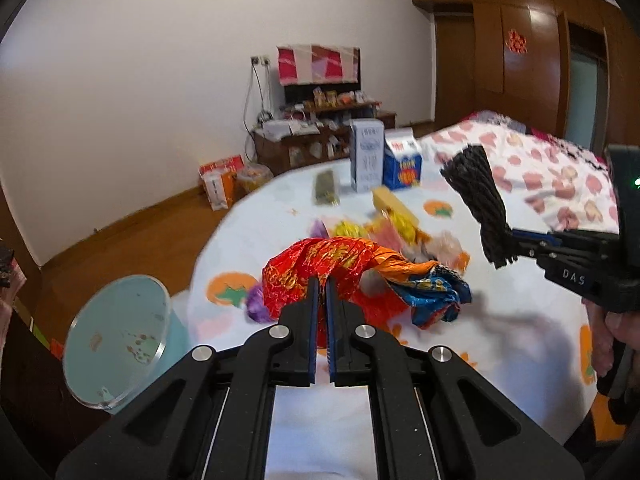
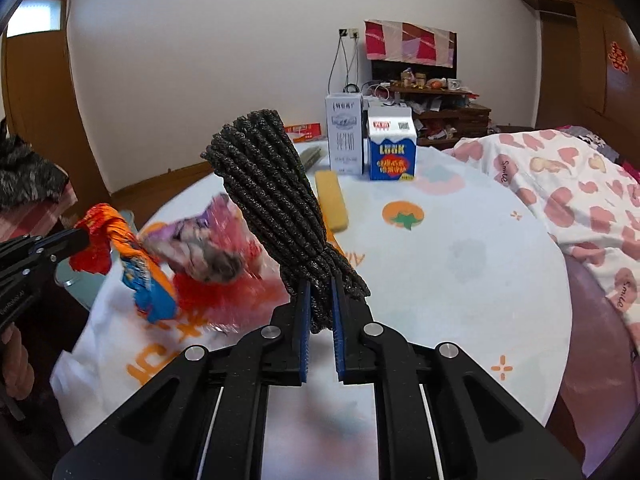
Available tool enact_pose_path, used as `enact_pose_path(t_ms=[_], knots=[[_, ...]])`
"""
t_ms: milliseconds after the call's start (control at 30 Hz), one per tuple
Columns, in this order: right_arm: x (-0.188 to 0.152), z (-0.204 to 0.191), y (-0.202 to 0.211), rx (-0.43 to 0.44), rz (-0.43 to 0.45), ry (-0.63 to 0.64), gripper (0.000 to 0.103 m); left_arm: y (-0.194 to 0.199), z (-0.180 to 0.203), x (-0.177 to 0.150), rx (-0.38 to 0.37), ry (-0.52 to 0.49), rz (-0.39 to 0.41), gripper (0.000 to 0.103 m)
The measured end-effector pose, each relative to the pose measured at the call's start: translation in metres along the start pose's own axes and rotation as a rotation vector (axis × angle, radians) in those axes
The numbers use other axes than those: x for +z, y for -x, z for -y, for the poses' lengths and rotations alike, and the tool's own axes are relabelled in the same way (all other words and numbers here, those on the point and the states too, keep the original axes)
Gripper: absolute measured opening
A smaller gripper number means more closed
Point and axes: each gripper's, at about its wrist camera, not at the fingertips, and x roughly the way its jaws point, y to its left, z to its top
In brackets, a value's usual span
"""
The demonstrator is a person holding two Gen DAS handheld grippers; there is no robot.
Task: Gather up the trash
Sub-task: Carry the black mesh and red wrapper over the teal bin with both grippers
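Note:
My left gripper is shut on a crumpled red, orange and blue foil wrapper held above the table; the wrapper also shows in the right wrist view. My right gripper is shut on a black glittery bundle of cords, held upright above the table; the bundle also shows in the left wrist view. A pile of more wrappers lies on the white tablecloth. A pale blue bin stands left of the table, below my left gripper.
Two cartons, white and blue, stand at the table's far edge. A yellow bar and a dark packet lie near them. A bed with a pink-patterned quilt is right. A cluttered shelf stands against the wall.

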Motion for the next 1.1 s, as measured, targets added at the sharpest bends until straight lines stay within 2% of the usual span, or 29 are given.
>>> enact_pose_path(t_ms=[100, 167, 500, 800, 1100], knots=[[0.009, -0.007, 0.004, 0.005, 0.002, -0.002, 0.011, 0.008, -0.009, 0.005, 0.019, 0.019, 0.021, 0.003], [0.015, -0.013, 0.004, 0.009, 0.002, -0.002, 0.011, 0.010, -0.017, 0.007, 0.059, 0.033, 0.028, 0.003], [0.045, -0.057, -0.015, 0.068, 0.001, -0.002, 0.011, 0.008, -0.054, 0.000, 0.158, 0.116, 0.016, 0.003], [0.060, -0.097, -0.038, 0.103, -0.007, 0.039, 0.011, 0.008, -0.080, -0.004, 0.246, 0.139, 0.013, 0.003], [0.066, -0.126, -0.054, 0.116, -0.007, 0.080, 0.011, 0.006, -0.108, -0.008, 0.304, 0.182, 0.003, 0.003]])
